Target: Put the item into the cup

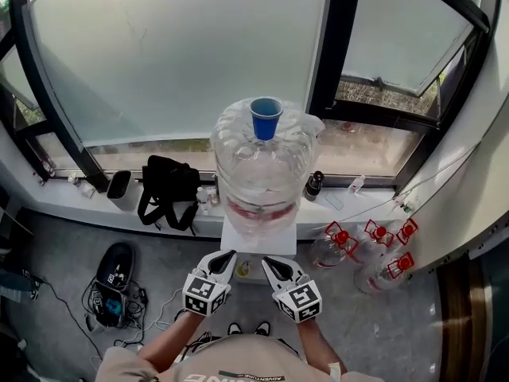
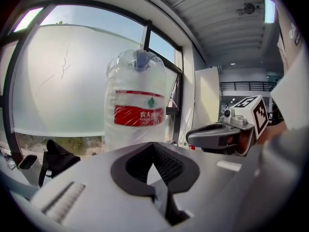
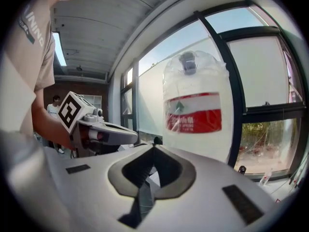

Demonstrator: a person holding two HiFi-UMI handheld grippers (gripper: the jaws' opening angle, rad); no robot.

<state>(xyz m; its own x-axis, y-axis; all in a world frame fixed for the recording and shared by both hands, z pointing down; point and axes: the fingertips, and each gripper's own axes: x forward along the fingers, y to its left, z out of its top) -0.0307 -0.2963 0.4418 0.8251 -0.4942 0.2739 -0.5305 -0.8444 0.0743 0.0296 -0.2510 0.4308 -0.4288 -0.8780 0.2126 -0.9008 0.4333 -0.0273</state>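
Blue cup [image 1: 266, 118] stands upright (mouth open); atop clear water jug [image 1: 262, 177].

Light: bright daylight from the window [image 1: 175, 54], 12 o'clock.
Edges: gripper views bent, corners black.
Blur: close foreground soft.

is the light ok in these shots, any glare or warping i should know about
Head view: the bright frosted window backlights the water jug, the floor is darker, the window frame bows. Left gripper view: heavy fisheye, black corners, near fingers soft. Right gripper view: same warping, jug label blurred.
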